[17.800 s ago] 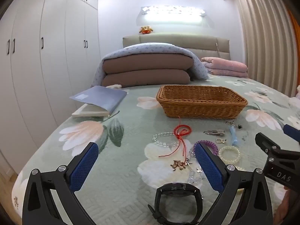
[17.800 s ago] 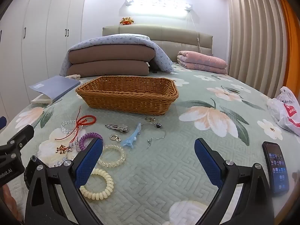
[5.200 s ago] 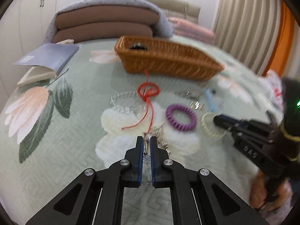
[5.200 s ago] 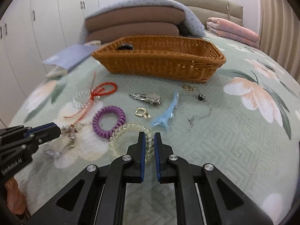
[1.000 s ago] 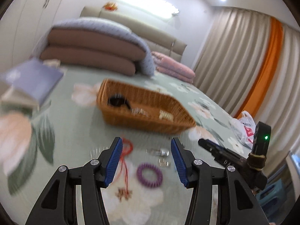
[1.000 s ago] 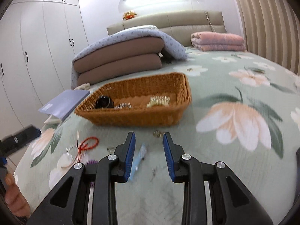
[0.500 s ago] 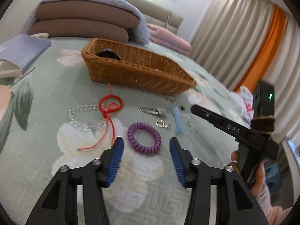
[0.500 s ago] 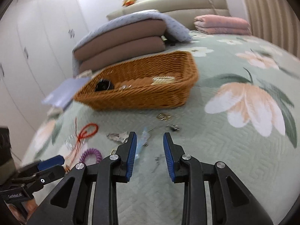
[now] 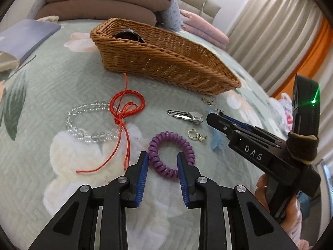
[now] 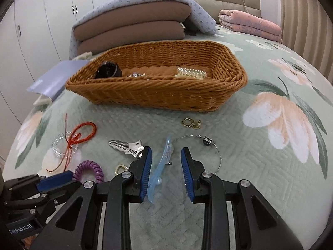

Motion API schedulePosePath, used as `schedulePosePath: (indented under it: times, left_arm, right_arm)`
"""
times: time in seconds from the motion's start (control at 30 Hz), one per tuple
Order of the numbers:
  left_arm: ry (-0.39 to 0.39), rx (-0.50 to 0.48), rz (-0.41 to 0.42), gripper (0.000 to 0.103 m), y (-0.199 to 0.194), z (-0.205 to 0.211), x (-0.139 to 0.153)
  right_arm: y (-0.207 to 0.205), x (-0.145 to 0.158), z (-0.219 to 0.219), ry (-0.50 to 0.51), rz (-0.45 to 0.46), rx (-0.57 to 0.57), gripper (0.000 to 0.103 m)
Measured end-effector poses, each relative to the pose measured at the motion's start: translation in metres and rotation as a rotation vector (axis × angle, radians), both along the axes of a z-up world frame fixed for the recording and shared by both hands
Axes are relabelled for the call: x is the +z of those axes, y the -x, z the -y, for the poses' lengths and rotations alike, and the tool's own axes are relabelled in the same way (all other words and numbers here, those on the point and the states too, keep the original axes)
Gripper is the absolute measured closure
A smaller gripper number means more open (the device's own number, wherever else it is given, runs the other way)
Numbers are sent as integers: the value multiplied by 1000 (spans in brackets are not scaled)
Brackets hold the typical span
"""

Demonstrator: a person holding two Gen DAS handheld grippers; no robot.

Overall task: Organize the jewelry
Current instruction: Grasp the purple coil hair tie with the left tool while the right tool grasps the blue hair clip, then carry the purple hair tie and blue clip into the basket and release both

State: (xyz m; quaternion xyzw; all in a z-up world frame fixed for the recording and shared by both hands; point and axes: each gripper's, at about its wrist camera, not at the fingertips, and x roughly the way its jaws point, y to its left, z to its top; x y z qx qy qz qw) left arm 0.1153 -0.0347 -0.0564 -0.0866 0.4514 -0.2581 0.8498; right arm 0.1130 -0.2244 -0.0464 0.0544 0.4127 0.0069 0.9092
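Both grippers low over the jewelry, jaws apart, nothing held.
Left wrist view: left gripper (image 9: 162, 160) straddling the purple coil (image 9: 172, 153) on the bedspread (image 9: 52, 95), short of the basket (image 9: 166, 60). Right wrist view: right gripper (image 10: 165, 155) gaping around the blue clip (image 10: 162, 167), silver clip (image 10: 127, 145) just left.

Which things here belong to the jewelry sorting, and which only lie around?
Job: basket, purple coil, blue clip, red cord, clear bracelet, silver clip, left gripper, right gripper.

Lying about: book, blankets.
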Motion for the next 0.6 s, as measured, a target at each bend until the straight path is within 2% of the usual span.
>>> schedulePosePath:
  times: [0.17,0.3,0.4,0.6]
  left_arm:
    - [-67,12,15,74,-5,12,1]
    - [-107,12,32,75,-6,17,0]
    - [-171,30,66,90,-3,21,0]
    - [-146,7,97,92,2,18,1]
  right_arm:
    - [-2,-3,-6,39,-10,-3,73]
    - [0,-4,-9,50,-3,3,92]
    - [2,-4,-7,36,8,10,93]
    - [15,6,7,-85,82,46,93]
